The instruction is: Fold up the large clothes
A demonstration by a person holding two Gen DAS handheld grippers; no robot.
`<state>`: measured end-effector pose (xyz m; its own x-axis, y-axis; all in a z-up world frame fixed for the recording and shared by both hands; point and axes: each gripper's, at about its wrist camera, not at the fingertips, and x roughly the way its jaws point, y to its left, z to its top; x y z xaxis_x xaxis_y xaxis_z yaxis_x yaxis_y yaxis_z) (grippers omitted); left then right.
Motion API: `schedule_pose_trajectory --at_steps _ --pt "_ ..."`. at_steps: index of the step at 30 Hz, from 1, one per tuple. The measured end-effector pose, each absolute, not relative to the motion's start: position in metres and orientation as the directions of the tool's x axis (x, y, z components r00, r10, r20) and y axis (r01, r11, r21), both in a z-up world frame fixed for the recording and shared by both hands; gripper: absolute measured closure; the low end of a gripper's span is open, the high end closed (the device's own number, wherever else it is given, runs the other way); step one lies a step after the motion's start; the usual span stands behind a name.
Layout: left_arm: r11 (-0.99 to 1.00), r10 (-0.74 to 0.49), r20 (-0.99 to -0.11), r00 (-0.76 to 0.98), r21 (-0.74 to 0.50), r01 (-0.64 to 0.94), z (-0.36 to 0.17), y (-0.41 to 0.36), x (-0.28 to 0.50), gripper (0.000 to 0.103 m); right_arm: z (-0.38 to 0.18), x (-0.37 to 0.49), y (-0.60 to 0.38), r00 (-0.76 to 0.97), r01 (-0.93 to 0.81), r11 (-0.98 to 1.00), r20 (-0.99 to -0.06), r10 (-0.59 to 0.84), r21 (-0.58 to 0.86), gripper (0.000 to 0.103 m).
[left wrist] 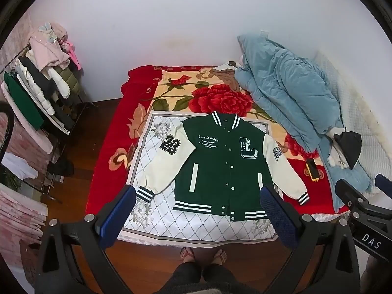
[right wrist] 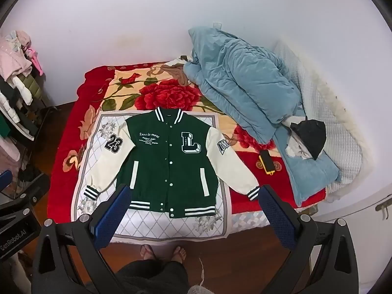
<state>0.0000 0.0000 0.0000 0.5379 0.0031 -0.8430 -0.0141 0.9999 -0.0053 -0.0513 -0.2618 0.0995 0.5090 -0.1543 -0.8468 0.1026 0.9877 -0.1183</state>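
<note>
Both claws, left claw [left wrist: 197, 203] and right claw [right wrist: 193, 202], gape above flat jacket [left wrist: 220, 161].

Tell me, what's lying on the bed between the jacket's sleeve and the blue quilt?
A yellow-and-black phone-like gadget lies on the red blanket, between the jacket sleeve and the blue quilt; both wrist views show it.

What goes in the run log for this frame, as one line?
stage: pre-fold | jacket: flat, snapped shut, sleeves spread on bed | left claw: open, above | right claw: open, above | contact: none
</note>
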Motion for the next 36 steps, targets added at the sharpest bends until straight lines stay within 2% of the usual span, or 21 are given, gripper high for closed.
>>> schedule_pose_trajectory --at_steps 36 --pt "1.000 -0.011 -0.832 0.555 -0.024 -0.016 0.007 0.001 -0.001 0.000 0.125 -0.059 -0.237 0.530 0.094 0.989 -0.835 -0.148 -0.115 0.000"
